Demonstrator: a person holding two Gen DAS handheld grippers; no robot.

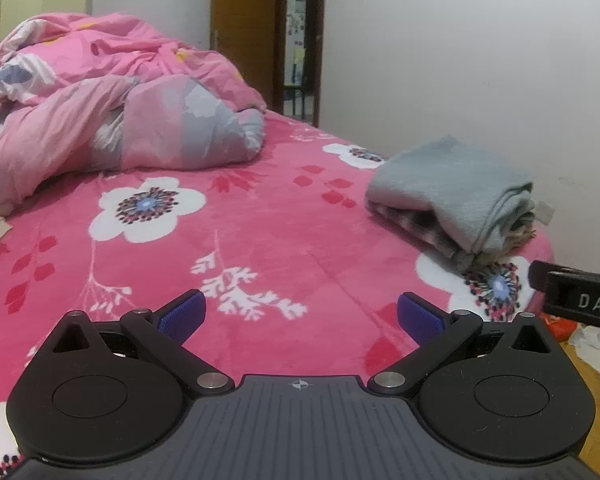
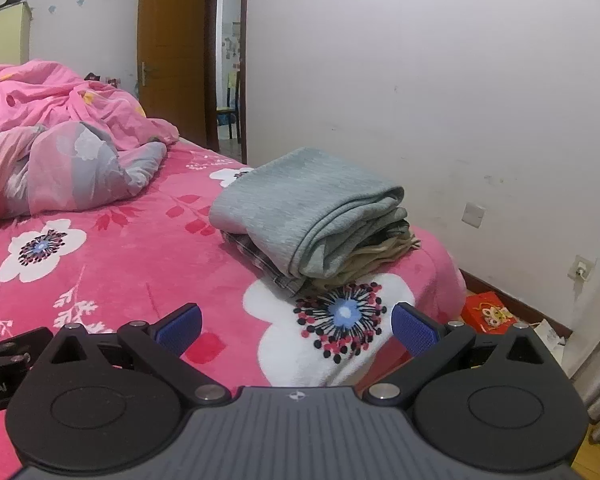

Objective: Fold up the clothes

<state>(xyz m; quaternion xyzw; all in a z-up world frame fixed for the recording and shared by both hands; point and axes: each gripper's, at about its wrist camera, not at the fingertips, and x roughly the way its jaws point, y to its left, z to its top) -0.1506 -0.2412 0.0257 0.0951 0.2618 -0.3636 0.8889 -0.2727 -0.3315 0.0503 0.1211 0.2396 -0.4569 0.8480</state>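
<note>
pink bed [image 2: 140, 264]: one folded clothes stack [image 2: 312, 216]; left gripper [image 1: 300, 316], right gripper [image 2: 296, 326] spread wide, empty.

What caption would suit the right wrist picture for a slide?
Open right gripper hovers over a pink floral bed, facing a stack of folded clothes topped by a grey garment.

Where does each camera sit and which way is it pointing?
Left wrist: behind the open left claw, low over the pink bed, facing the wall; the right claw's body edges in.
Right wrist: behind the open right claw, facing the folded stack; the left claw's body shows.
Shared: bed, stack, crumpled duvet, doorway.
</note>
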